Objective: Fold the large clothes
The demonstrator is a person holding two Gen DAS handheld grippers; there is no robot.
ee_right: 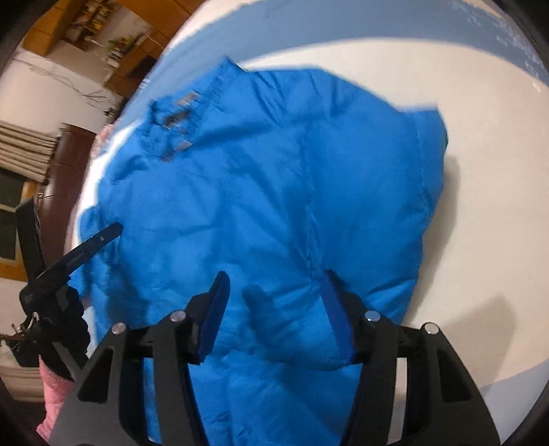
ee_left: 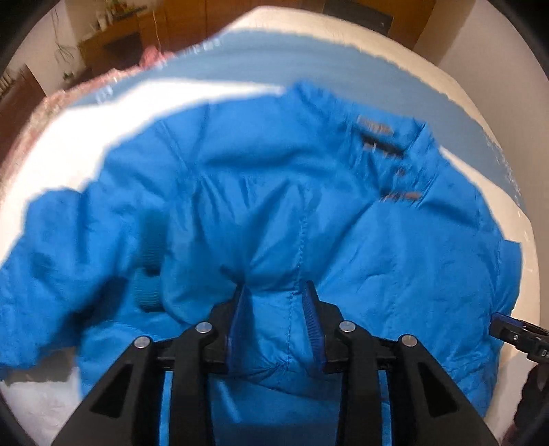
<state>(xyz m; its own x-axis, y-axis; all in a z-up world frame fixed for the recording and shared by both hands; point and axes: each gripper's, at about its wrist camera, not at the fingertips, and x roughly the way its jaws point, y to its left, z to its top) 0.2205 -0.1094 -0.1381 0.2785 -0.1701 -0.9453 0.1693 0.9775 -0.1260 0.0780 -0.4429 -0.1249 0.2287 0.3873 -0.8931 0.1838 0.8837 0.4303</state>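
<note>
A bright blue puffy jacket (ee_left: 274,192) lies spread on a white bed (ee_left: 85,144), collar and labels (ee_left: 381,137) toward the far side. A ribbed cuff (ee_left: 147,284) lies at the left. My left gripper (ee_left: 276,290) points down at the jacket's near hem. Its jaws stand a little apart, a ridge of fabric with a seam rising between them, and both pad faces show. My right gripper (ee_right: 274,279) hovers open and wide over the jacket (ee_right: 274,192), with the right fingertip (ee_right: 331,279) at a seam. Each gripper shows at the edge of the other's view: the right (ee_left: 514,329), the left (ee_right: 85,250).
A grey-blue band (ee_left: 308,65) crosses the white bed cover beyond the jacket. Pink cloth (ee_left: 51,99) lies at the bed's far left edge, and more pink cloth (ee_right: 51,405) hangs near the left gripper. Wooden cabinets (ee_right: 85,31) and plants line the wall.
</note>
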